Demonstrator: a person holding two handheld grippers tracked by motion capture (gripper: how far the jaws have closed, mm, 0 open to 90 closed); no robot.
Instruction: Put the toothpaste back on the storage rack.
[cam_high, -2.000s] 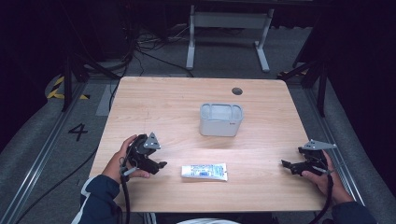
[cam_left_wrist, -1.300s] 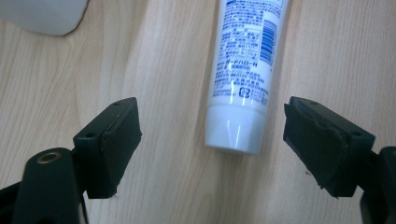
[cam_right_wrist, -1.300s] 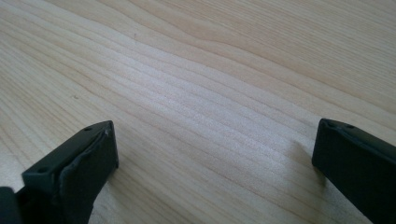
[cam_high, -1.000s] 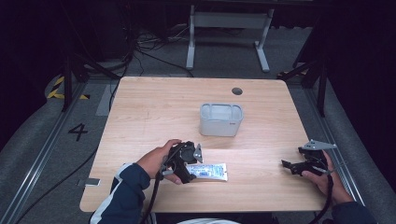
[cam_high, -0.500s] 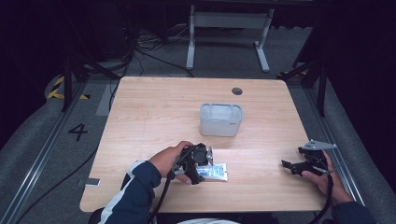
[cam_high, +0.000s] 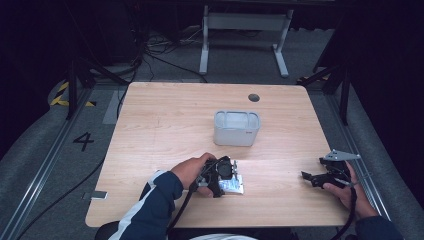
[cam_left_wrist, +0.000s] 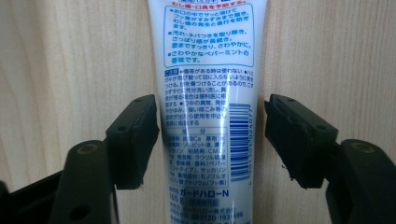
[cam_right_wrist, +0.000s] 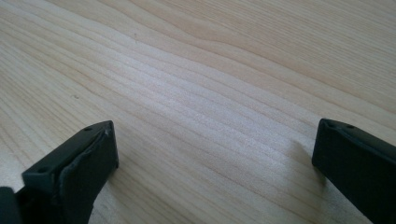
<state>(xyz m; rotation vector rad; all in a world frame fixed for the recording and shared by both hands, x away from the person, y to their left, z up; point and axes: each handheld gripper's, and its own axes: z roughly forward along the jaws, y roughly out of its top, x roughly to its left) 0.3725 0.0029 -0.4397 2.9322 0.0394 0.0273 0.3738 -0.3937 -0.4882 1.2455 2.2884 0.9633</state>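
The left tool (cam_high: 226, 179) straddles the white tube (cam_left_wrist: 208, 112) lying flat at the desk's (cam_high: 165, 130) near edge, jaws just closing, not yet pressing. Behind stands a grey bin (cam_high: 237, 128). Well right, the right tool (cam_high: 312, 178) rests wide.

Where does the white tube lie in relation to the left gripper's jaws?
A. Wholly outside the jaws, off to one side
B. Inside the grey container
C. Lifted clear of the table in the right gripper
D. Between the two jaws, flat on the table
D: in the left gripper view the tube runs up between the two black jaws of the left gripper, flat on the wooden table, a gap still showing on the right.
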